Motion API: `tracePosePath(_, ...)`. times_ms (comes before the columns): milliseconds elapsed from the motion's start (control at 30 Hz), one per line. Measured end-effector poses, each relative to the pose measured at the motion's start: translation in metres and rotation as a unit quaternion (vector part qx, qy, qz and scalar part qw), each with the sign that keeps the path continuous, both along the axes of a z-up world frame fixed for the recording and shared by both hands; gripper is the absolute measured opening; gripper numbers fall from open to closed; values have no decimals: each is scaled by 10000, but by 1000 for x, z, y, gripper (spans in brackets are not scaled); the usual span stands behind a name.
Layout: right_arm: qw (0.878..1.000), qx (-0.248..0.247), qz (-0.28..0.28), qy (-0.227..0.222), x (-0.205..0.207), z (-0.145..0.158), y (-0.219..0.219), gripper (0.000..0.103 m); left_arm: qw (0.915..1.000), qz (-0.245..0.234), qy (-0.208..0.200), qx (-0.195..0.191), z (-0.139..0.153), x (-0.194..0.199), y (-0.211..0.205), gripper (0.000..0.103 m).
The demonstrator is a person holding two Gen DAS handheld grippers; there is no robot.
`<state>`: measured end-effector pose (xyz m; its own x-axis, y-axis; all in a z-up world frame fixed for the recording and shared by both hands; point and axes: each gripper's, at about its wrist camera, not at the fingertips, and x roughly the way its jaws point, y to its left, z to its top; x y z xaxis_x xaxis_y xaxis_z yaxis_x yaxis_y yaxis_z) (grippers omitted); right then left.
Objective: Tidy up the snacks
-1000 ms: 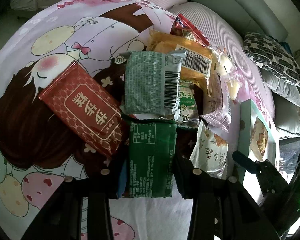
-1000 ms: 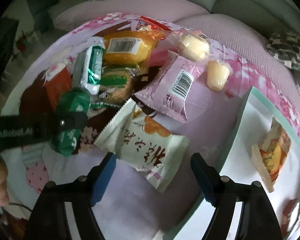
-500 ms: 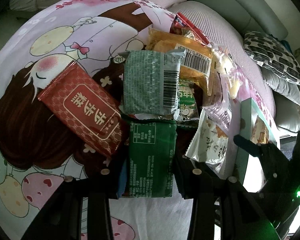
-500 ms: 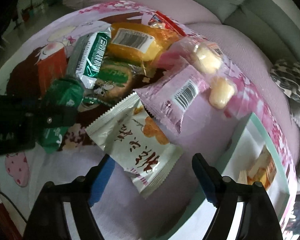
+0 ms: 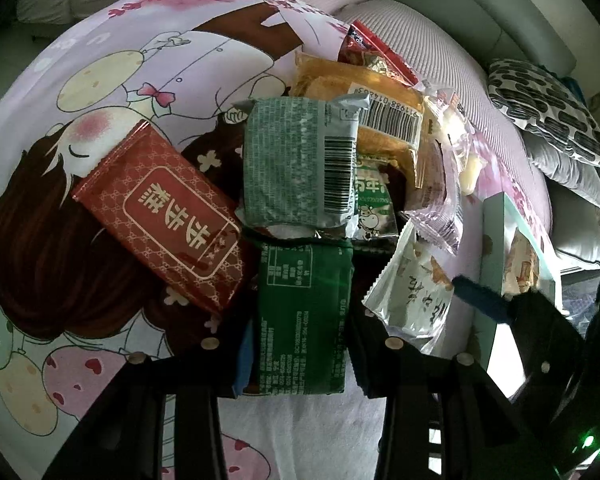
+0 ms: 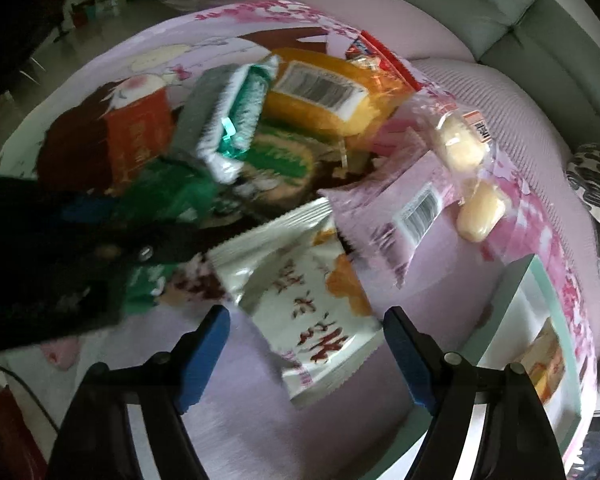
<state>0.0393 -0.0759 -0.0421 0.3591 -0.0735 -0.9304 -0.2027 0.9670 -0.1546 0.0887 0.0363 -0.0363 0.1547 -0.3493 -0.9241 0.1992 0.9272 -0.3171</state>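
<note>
A pile of snack packets lies on a cartoon-print pink cloth. My left gripper (image 5: 300, 344) is shut on a dark green packet (image 5: 302, 316); beyond it lie a red packet (image 5: 160, 216), a grey-green packet (image 5: 300, 168) and an orange packet (image 5: 364, 108). My right gripper (image 6: 306, 350) is open, its blue-padded fingers either side of a white packet (image 6: 300, 300) with red characters, which also shows in the left wrist view (image 5: 412, 292). A pink packet (image 6: 404, 208) and clear-wrapped yellow sweets (image 6: 460, 148) lie behind it.
A shallow mint-rimmed white tray (image 6: 540, 320) at the right holds one or two orange-printed packets (image 6: 540, 360). It also shows in the left wrist view (image 5: 496, 248). Patterned cushions (image 5: 548, 108) and a grey sofa back lie beyond. The left gripper's arm (image 6: 60, 260) crosses the right view.
My right gripper has moved forward and left, so the white packet now lies between its open fingers. My left gripper has stayed shut on the dark green packet.
</note>
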Motion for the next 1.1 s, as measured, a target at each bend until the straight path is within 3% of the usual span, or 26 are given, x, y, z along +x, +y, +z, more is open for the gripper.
tracePosePath(133, 9999, 82, -105, -76, -8, 0, 2, 63, 10000, -8, 2, 8, 0, 0, 0, 42)
tracePosePath(233, 9996, 142, -197, -129, -11, 3, 2, 57, 10000, -18, -10, 33, -2, -1, -2, 42)
tracePosePath(433, 9972, 357, -600, -251, -28, 7, 5, 56, 9996, -105, -154, 204, -4, -5, -12, 42)
tracePosePath(700, 9827, 1095, -1419, -473, -54, 16, -9, 56, 9997, -3, -206, 134, -3, -8, -18, 41)
tracePosePath(1100, 9688, 1385, -1890, -811, -60, 25, -44, 56, 9980, -39, -612, 156, 31, -19, -22, 41)
